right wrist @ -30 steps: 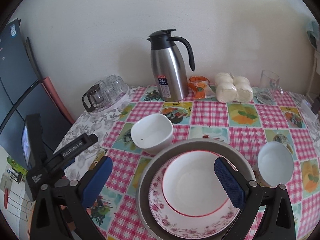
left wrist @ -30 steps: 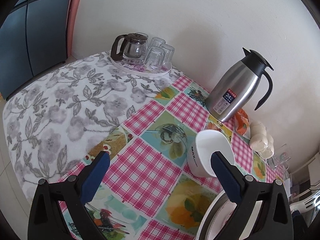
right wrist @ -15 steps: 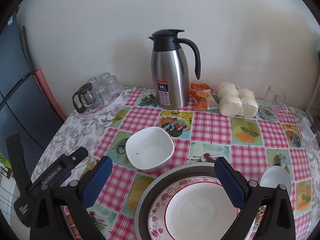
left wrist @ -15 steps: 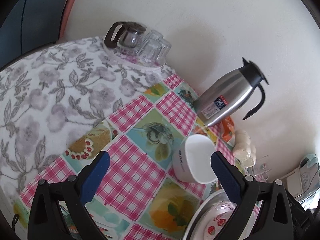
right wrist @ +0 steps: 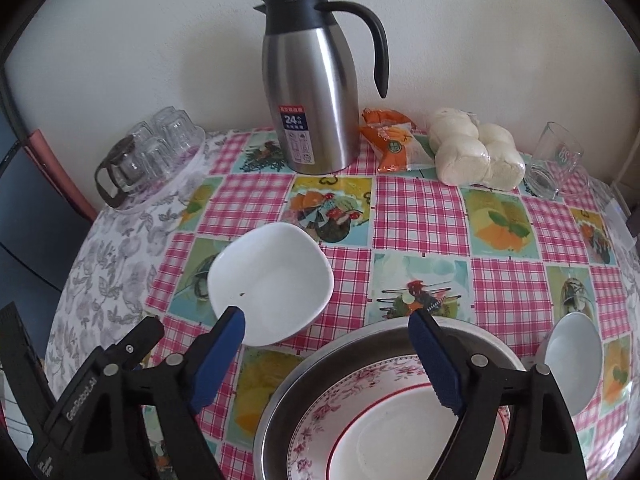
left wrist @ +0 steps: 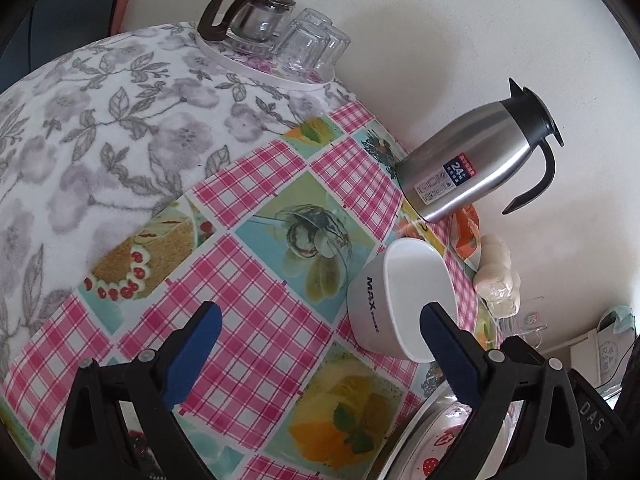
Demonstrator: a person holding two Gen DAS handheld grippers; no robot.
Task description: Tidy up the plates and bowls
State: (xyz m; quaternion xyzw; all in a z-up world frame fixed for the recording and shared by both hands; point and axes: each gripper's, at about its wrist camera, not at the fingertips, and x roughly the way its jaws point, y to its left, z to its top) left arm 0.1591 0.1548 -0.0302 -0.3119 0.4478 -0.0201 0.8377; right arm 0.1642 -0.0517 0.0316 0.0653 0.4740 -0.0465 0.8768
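Two white bowls share a checked table: a square bowl (right wrist: 271,282) near the steel flask (right wrist: 310,92) and a round bowl (right wrist: 573,362) right of the metal basin (right wrist: 316,376), which holds one floral plate (right wrist: 320,420). Both the left gripper (left wrist: 320,340) and the right gripper (right wrist: 324,334) gape wide, gripping nothing

Plate (right wrist: 384,432) and metal basin (right wrist: 288,400): near halves cut off by bottom edge, partly behind right hand-held gripper (right wrist: 326,334). Small bowl (right wrist: 572,364): base hidden by basin rim. Left view: thermos (left wrist: 472,168) label print too small to read.
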